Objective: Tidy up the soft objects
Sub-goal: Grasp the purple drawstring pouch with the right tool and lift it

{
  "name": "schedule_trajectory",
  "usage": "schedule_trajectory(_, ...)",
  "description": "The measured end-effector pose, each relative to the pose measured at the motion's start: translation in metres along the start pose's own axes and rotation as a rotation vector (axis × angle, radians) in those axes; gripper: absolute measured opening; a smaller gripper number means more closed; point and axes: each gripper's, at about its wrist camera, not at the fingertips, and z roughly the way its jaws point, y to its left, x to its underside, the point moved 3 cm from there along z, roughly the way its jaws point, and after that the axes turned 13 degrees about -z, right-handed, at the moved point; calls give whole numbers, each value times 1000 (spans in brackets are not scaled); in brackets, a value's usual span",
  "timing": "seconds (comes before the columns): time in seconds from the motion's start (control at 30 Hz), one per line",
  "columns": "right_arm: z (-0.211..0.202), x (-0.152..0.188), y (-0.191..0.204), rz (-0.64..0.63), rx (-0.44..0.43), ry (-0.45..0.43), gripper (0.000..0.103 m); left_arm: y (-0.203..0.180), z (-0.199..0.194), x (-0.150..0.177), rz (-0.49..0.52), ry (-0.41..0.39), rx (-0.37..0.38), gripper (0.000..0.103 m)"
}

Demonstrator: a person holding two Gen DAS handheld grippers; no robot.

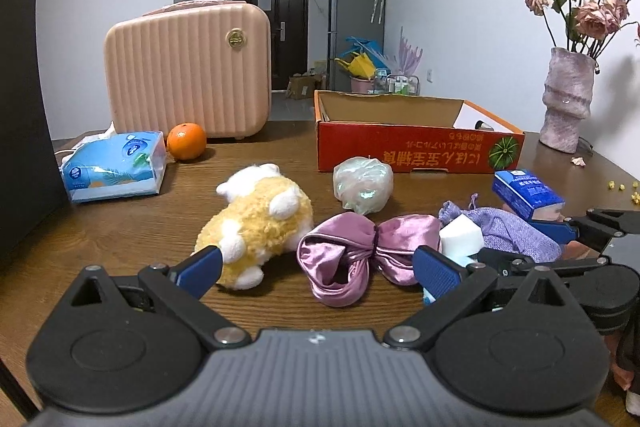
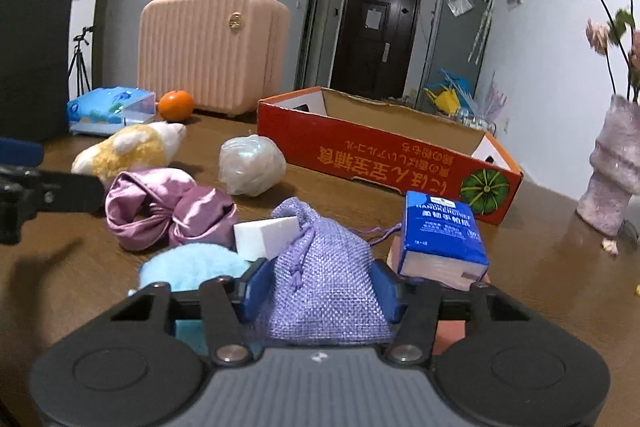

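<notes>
This is somebody's flat, a lived-in home: a brown wooden table stands in a white-walled room, a dark front door closes the hallway, a grey fridge sits beside it, and wilted roses fill a vase.

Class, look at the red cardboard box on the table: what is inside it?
The red cardboard box shows only bare brown inner walls and a white end panel with cut-outs. Its front wall hides the floor in both views, so whether anything lies at the bottom cannot be seen.
</notes>
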Motion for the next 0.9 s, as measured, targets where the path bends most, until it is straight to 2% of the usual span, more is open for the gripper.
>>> schedule_trajectory(0.2,-9,0,1,-14,2,-25,28,-1,3,1,4,13,-10,103)
schedule_trajectory(0.3,-16,-1,-1,-1,7,-54,24,-1,3,1,3,13,-12,103)
schedule_trajectory(0.67,-59,-8,-24,87,75,-198,22,-1,3,1,2,12,-6,103)
schedule_trajectory(0.9,-69,-9,-34,113,102,-229,22,-2,4,2,3,16,-3,103)
